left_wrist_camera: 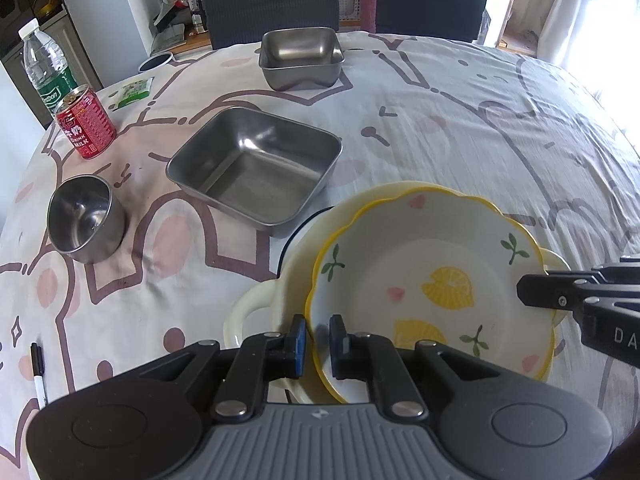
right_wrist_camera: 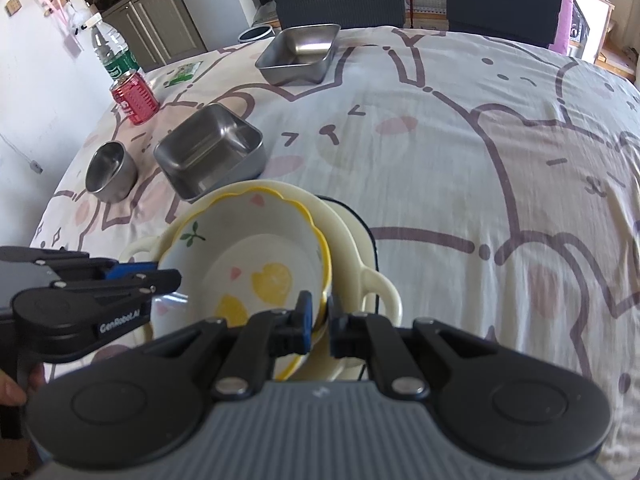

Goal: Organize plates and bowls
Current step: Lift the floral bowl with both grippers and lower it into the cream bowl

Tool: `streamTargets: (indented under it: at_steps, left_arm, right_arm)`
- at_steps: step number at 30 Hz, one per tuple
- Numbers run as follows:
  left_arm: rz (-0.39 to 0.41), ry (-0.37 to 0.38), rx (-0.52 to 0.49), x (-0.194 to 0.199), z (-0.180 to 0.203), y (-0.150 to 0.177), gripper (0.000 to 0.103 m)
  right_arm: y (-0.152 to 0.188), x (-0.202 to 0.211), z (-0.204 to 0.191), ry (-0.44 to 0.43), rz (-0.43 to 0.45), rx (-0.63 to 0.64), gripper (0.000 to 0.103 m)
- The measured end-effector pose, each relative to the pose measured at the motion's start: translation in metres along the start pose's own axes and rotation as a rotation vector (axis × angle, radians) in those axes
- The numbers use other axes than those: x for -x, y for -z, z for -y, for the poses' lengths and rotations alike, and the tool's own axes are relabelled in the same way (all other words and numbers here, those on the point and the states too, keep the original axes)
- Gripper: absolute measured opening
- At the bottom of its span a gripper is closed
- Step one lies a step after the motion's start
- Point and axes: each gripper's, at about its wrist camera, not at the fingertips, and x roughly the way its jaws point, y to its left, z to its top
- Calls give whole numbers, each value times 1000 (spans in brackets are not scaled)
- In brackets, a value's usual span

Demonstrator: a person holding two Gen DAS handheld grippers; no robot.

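The left gripper (left_wrist_camera: 319, 338) pinches the near-left rim of the lemon bowl (left_wrist_camera: 432, 284), one pad inside and one outside. The right gripper (right_wrist_camera: 320, 316) clamps the same bowl's opposite rim, so both hold it tilted, sitting in the cream pot (left_wrist_camera: 256, 304) below. Something dark-edged shows under the pot; I cannot tell what it is.

Just beyond the pot, ahead of the left gripper, sits a square steel tray (left_wrist_camera: 256, 168). Left of that stands a round steel cup (left_wrist_camera: 86, 220), and farther off a red can (left_wrist_camera: 86, 124) with a water bottle (left_wrist_camera: 44, 68) behind it. A second steel tray (left_wrist_camera: 302, 58) rests well ahead near the far edge of the desk (left_wrist_camera: 460, 128), which is covered in a cartoon-print cloth. A marker (left_wrist_camera: 38, 372) lies at the left gripper's near left.
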Motion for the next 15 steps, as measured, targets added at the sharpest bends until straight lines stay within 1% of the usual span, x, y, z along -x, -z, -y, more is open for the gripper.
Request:
streamTargets:
  at_steps: [4,9,15]
  left_arm:
    - [4,-3,-8,1,1,0,13]
    - [11,1,-3,2,0,0,13]
    - [14,10,0,3,-2,-1,14]
  right_arm:
    - [0,-1,0,2,-11,4,9]
    - [3,-9,-2,13,-56,18,10]
    - [3,-11,-2,21,-63,18,10]
